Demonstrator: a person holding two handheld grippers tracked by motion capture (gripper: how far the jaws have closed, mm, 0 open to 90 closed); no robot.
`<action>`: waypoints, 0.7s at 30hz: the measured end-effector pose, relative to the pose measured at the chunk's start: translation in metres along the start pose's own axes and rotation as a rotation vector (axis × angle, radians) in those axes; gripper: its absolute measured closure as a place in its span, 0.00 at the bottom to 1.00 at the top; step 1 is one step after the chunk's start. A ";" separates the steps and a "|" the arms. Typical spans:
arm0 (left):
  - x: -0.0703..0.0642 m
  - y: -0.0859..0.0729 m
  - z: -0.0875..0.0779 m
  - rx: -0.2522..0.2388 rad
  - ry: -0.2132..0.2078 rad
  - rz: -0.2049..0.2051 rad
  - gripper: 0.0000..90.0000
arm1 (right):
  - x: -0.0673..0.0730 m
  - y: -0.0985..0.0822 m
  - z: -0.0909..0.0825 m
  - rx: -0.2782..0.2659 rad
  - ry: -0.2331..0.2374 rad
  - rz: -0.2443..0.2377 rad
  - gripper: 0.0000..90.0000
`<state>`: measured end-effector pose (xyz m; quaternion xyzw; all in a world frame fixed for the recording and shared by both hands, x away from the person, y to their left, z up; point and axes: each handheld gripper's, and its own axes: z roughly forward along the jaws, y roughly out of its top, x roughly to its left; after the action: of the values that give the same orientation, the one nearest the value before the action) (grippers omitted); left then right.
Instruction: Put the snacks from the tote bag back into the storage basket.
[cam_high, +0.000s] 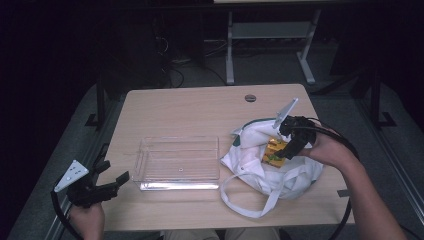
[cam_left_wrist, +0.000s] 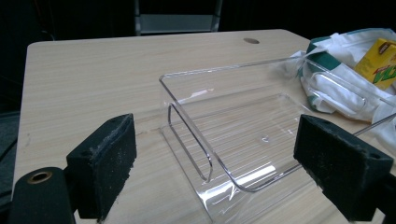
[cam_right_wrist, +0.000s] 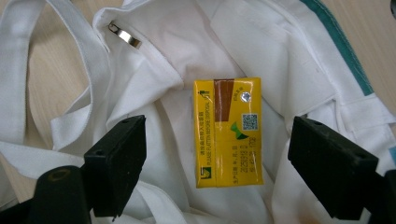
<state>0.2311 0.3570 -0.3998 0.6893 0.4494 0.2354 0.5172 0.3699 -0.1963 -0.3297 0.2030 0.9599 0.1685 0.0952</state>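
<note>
Hovering wide open over the yellow carton (cam_right_wrist: 229, 133) in the white bag (cam_high: 280, 172), the right gripper (cam_right_wrist: 217, 163) has grasped nothing; the left gripper (cam_left_wrist: 217, 161) gapes idle beside the clear tray (cam_high: 145, 175), which holds 0 items.

The small yellow drink carton (cam_left_wrist: 379, 63) is cut off by the left gripper view's right edge; its fine print (cam_right_wrist: 232, 154) is too small to read.
</note>
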 end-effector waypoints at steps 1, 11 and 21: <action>0.000 0.000 0.000 0.000 0.002 0.000 0.14 | 0.000 0.001 0.001 0.004 0.003 0.000 0.21; 0.000 0.000 0.000 0.000 0.002 0.001 0.14 | -0.004 0.003 0.018 0.065 0.022 0.002 0.22; 0.000 0.000 0.000 0.001 0.001 0.001 0.14 | -0.011 0.004 0.030 0.101 0.033 0.005 0.26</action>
<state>0.2312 0.3574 -0.3997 0.6896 0.4495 0.2358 0.5165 0.3886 -0.1888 -0.3551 0.2071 0.9681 0.1235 0.0688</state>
